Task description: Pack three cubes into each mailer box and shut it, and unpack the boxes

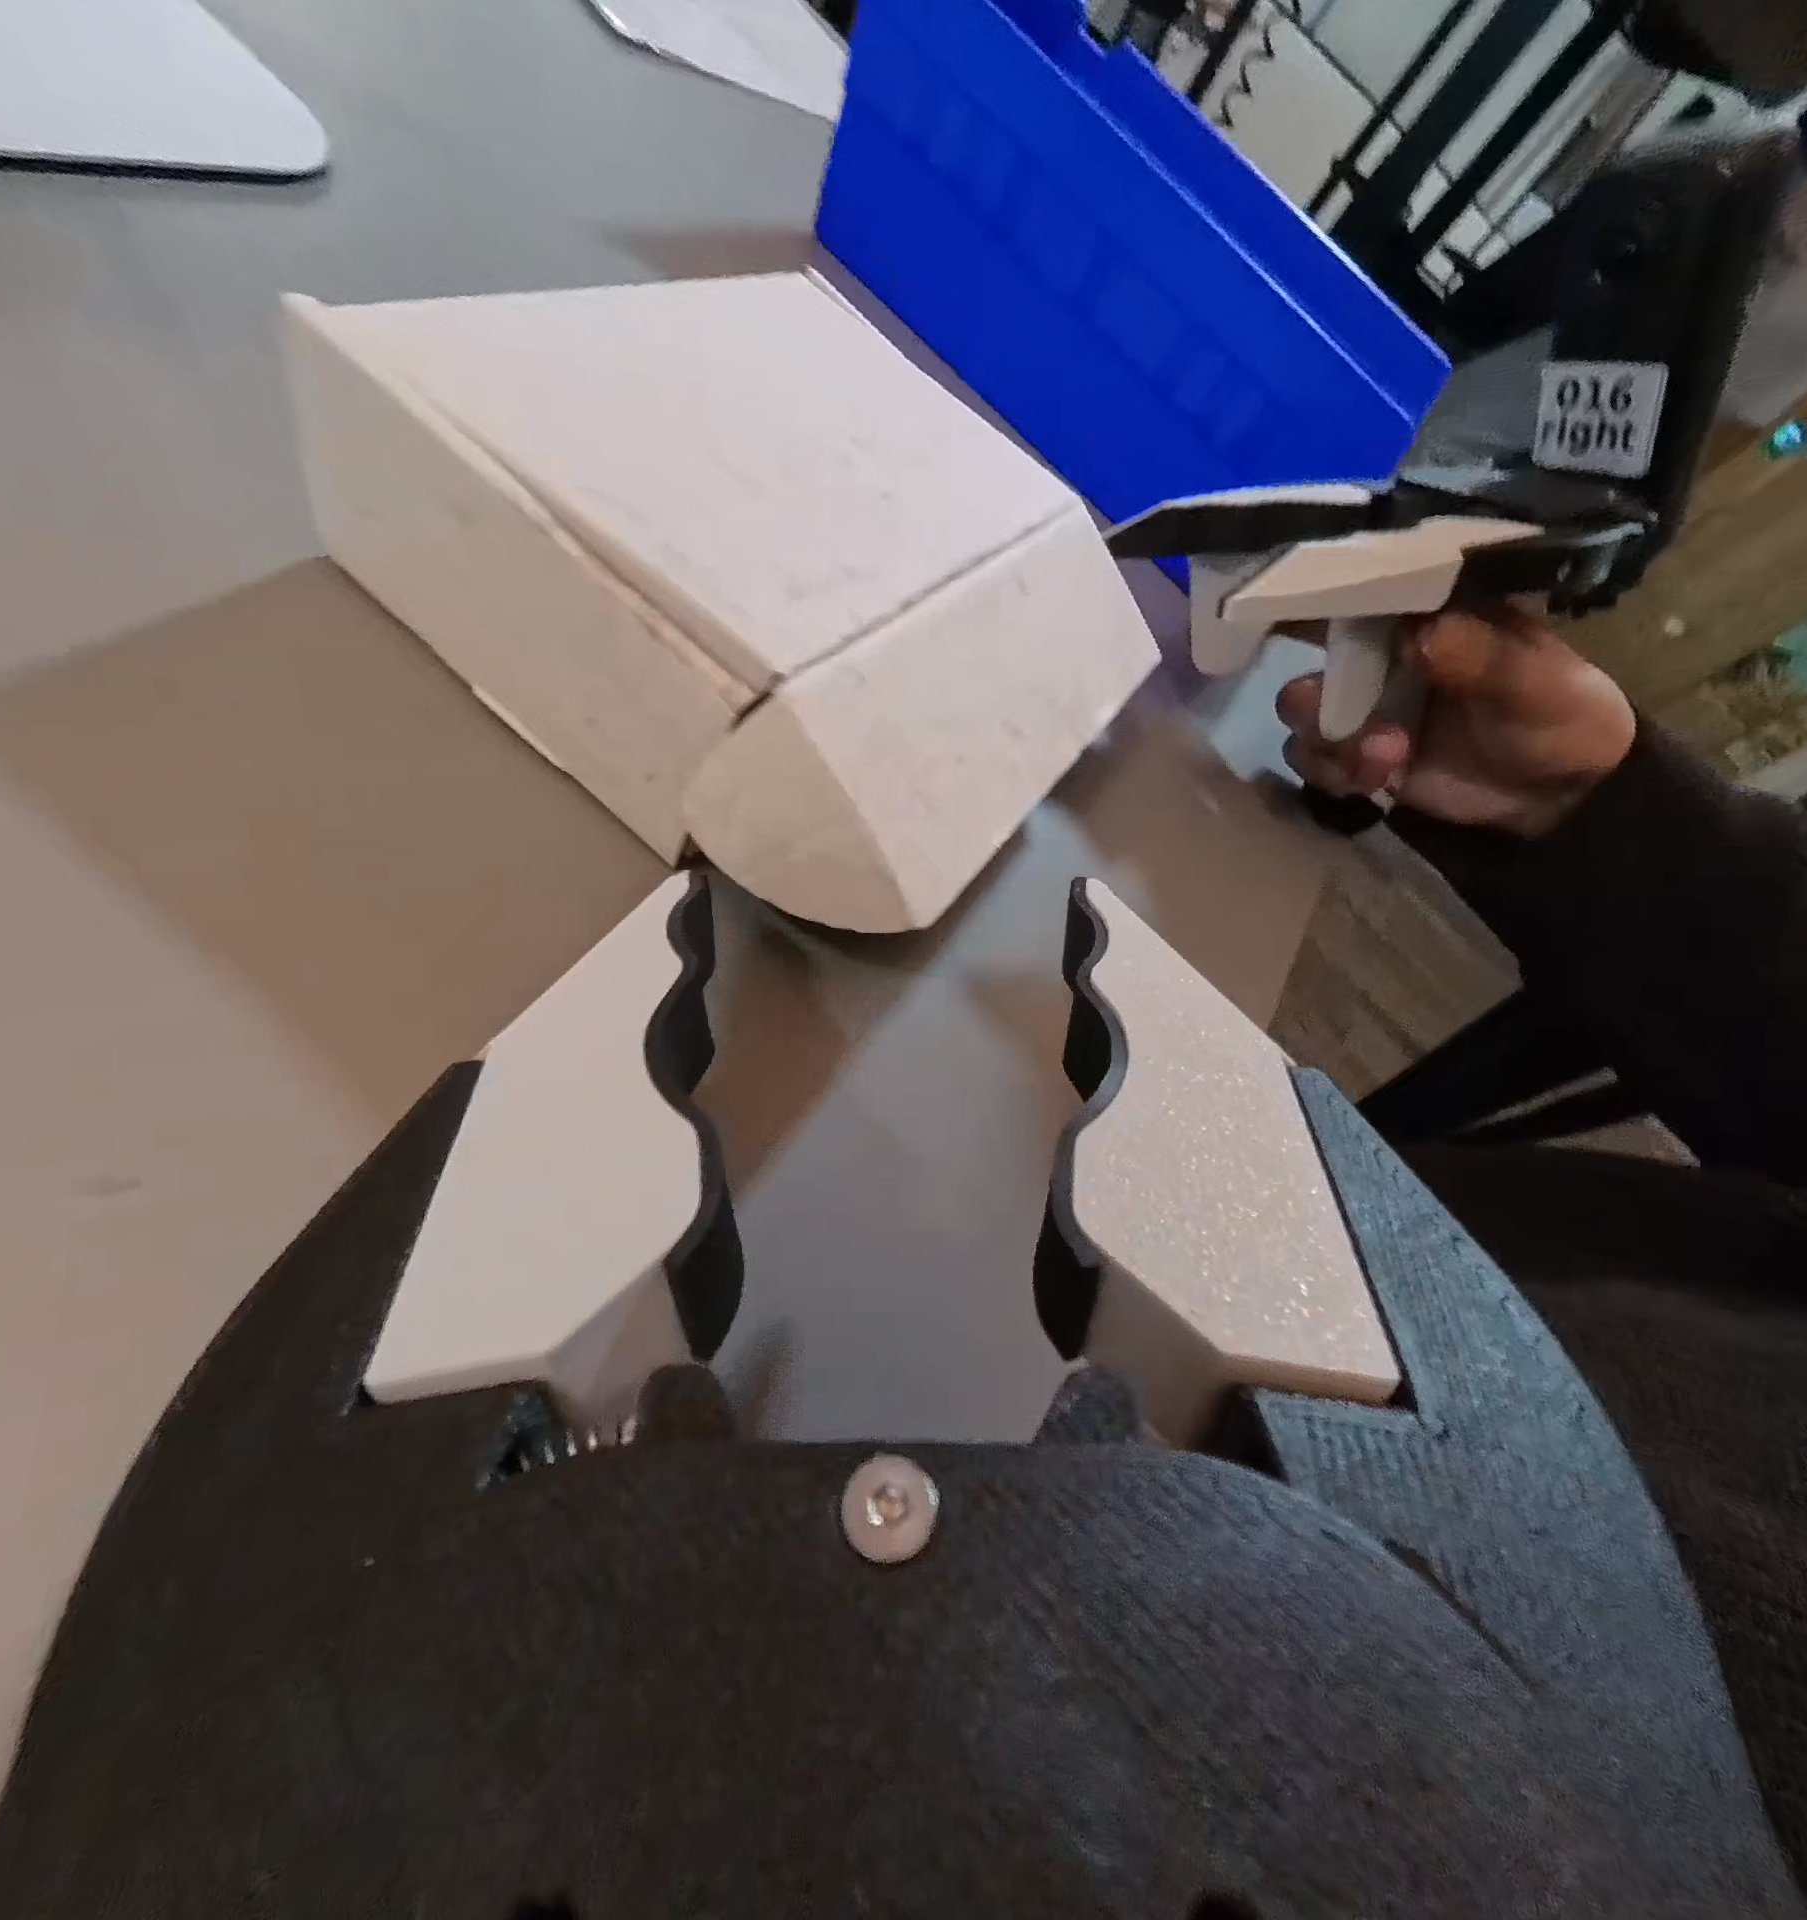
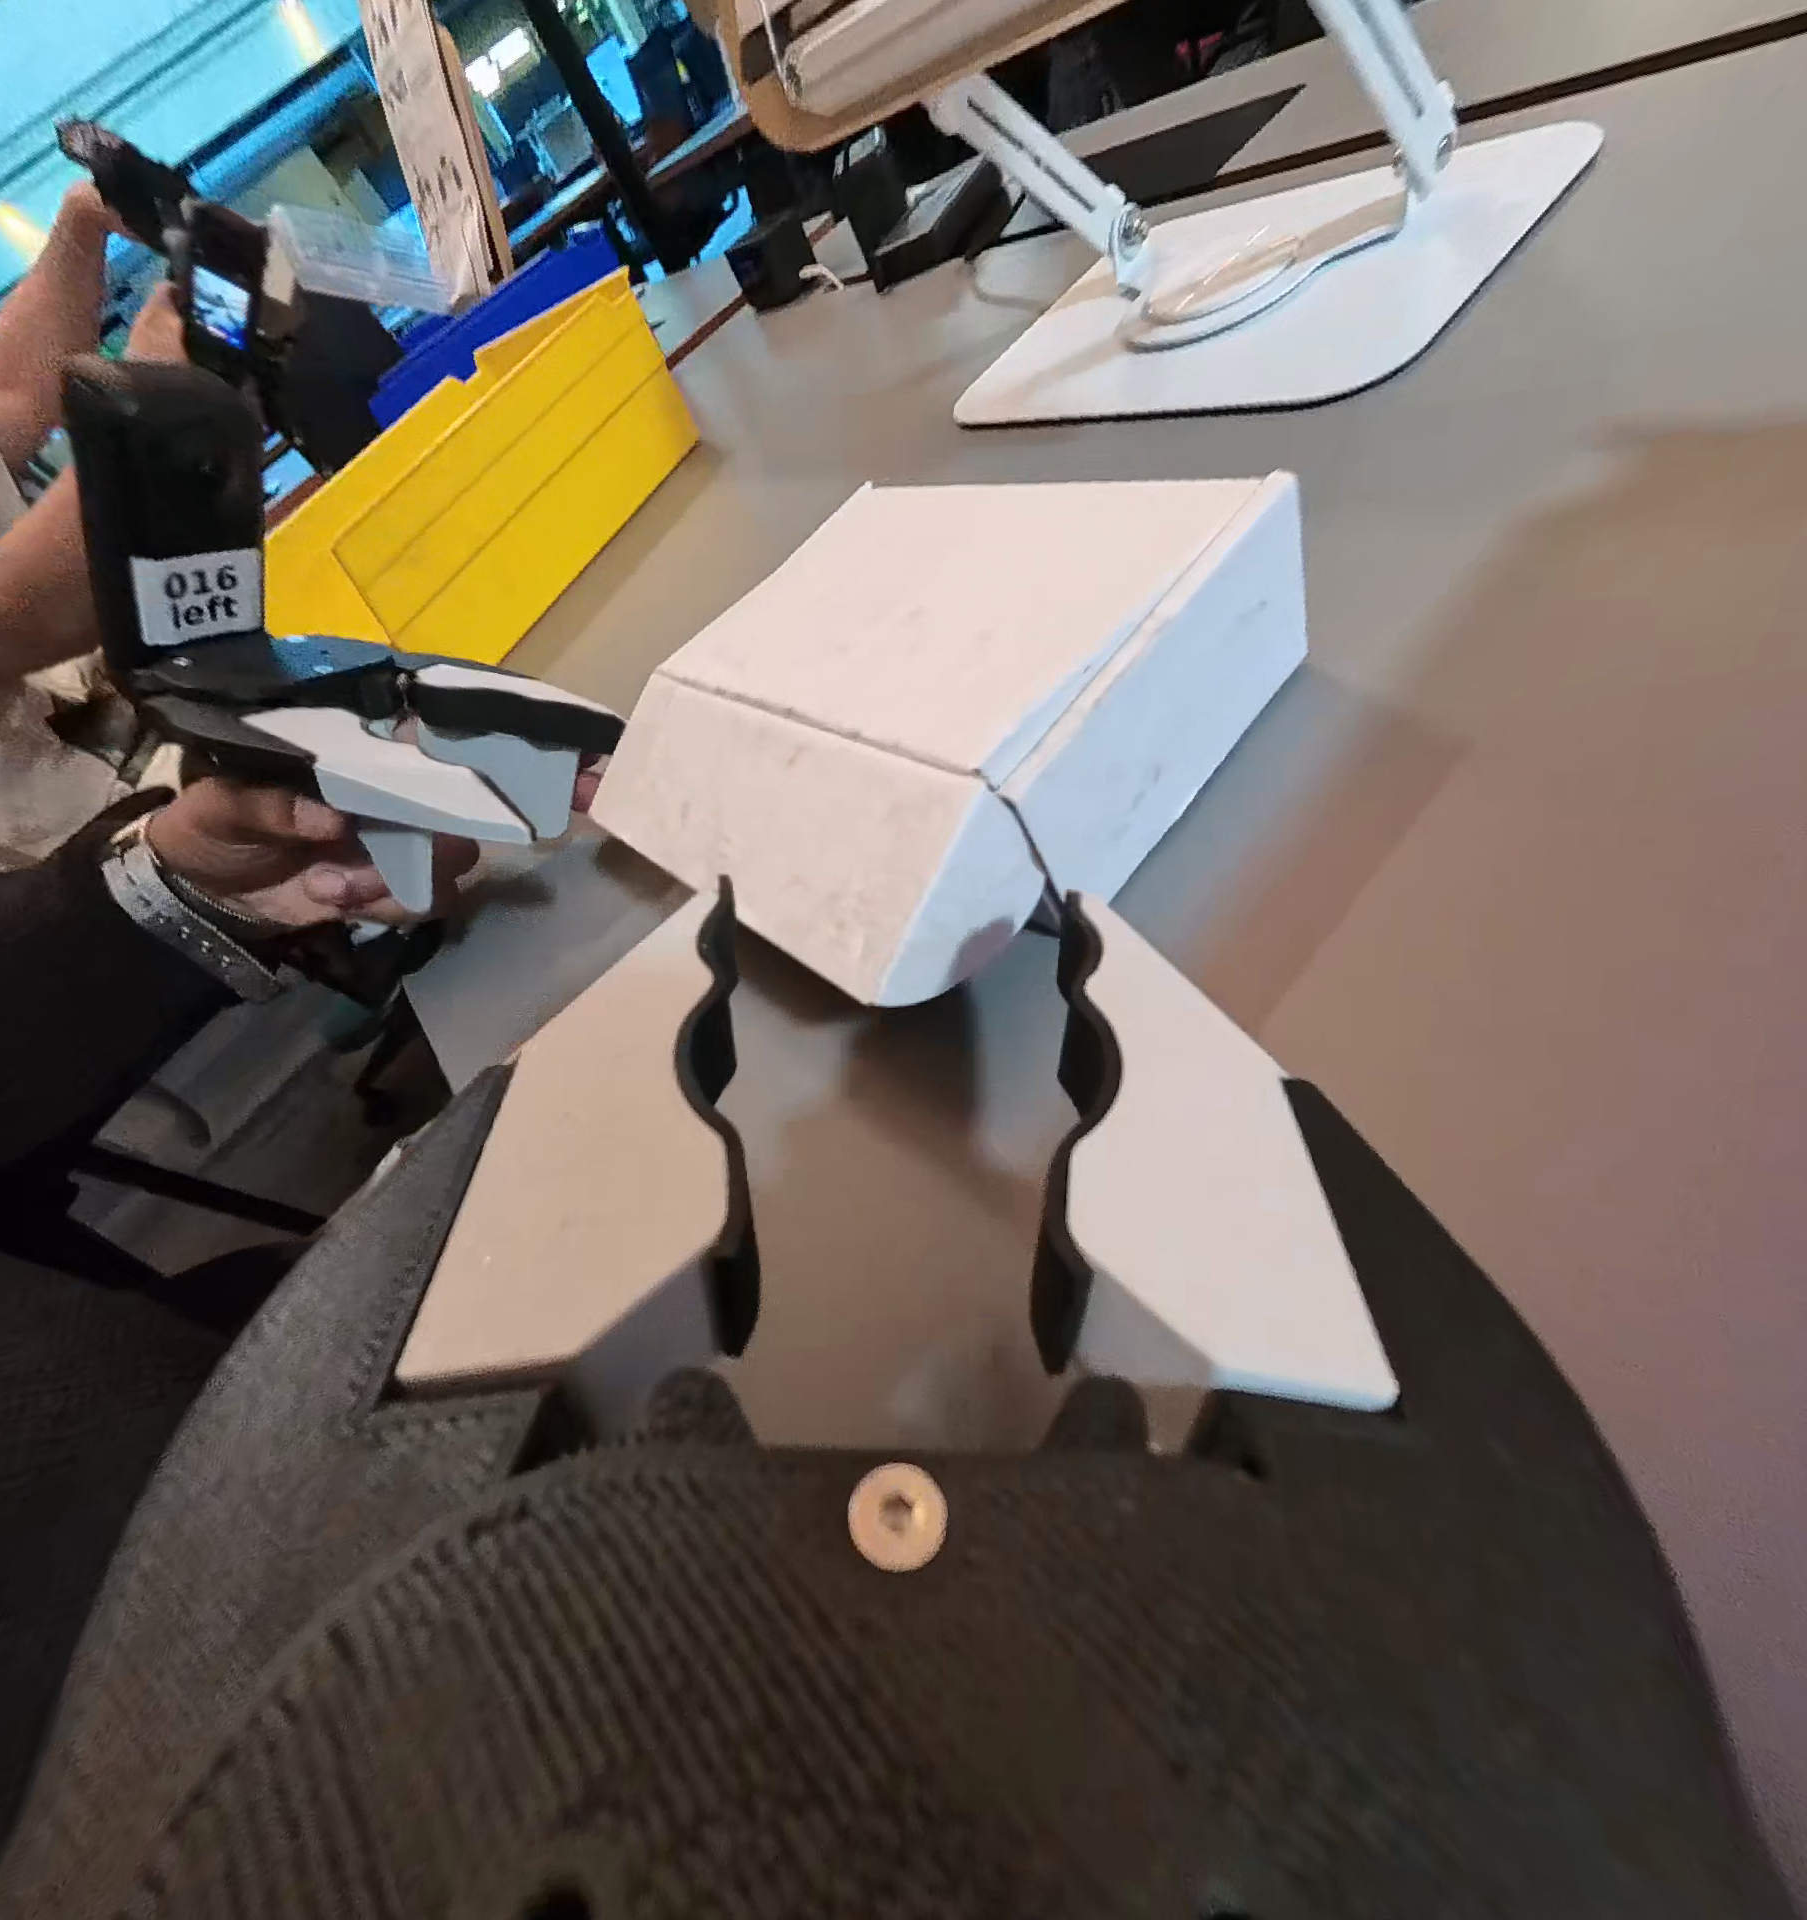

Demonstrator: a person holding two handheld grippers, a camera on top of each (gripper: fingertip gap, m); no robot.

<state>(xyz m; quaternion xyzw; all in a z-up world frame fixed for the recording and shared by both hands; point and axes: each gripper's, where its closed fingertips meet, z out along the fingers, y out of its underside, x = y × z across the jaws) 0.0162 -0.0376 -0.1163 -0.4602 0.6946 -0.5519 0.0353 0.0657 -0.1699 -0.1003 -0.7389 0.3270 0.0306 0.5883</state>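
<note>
A white mailer box (image 1: 691, 540) lies shut on the grey table, so its inside is hidden. My left gripper (image 1: 886, 904) is open and empty, with its left fingertip right at the box's near corner. My right gripper (image 2: 897, 914) is open and empty, its tips just before the near end of the box (image 2: 982, 707). Each gripper shows in the other's view: the right one (image 1: 1179, 582) is beside the box's right end, and the left one (image 2: 587, 769) is beside its left end. No cubes are in view.
A blue bin (image 1: 1107, 291) stands behind the box. A yellow bin (image 2: 504, 488) stands to the left with another blue bin (image 2: 483, 322) behind it. A white monitor stand base (image 2: 1294, 301) is at the back. The table edge (image 1: 1325, 935) is near my hands. The white monitor stand base (image 2: 1294, 301) is about equally far from each gripper, around 30 centimeters.
</note>
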